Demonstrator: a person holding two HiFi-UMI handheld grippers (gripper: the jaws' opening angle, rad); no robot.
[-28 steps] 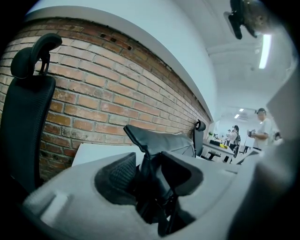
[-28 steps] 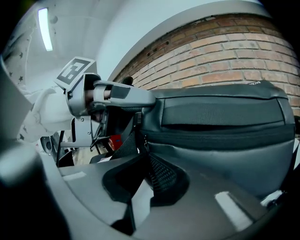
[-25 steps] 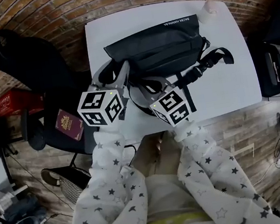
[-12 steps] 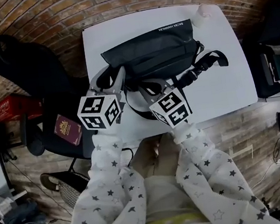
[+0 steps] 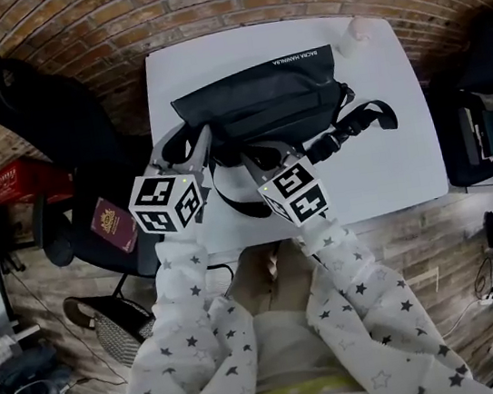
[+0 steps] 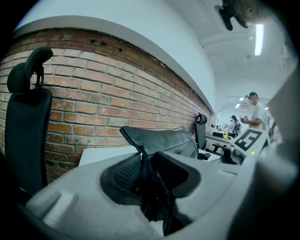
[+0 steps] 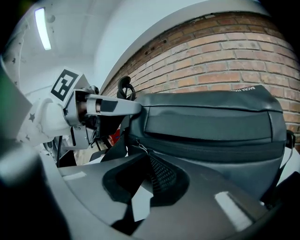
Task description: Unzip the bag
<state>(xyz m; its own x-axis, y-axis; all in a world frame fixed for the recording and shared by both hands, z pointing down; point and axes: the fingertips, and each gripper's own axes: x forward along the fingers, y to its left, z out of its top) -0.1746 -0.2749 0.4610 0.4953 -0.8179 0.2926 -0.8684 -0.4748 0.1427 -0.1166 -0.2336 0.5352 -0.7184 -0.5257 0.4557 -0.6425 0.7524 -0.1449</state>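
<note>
The white desk (image 5: 387,152) is carrying the black bag (image 5: 259,98), which is lying lengthwise across its far half. I am working at the bag's left end. My left gripper (image 5: 186,150) is pinching a fold of the bag's end fabric, and its jaws have just been closing onto that fold, so I am treating it as my anchor. My right gripper (image 5: 269,153) is pressed nearly together on the small zipper pull (image 7: 137,149), just beside the left one. To do this well, I am aiming to draw the pull straight along the zipper (image 7: 206,149) toward the bag's right end. The left grip should be bracing the fabric taut against it, so the teeth part cleanly instead of the bag sliding or bunching.
</note>
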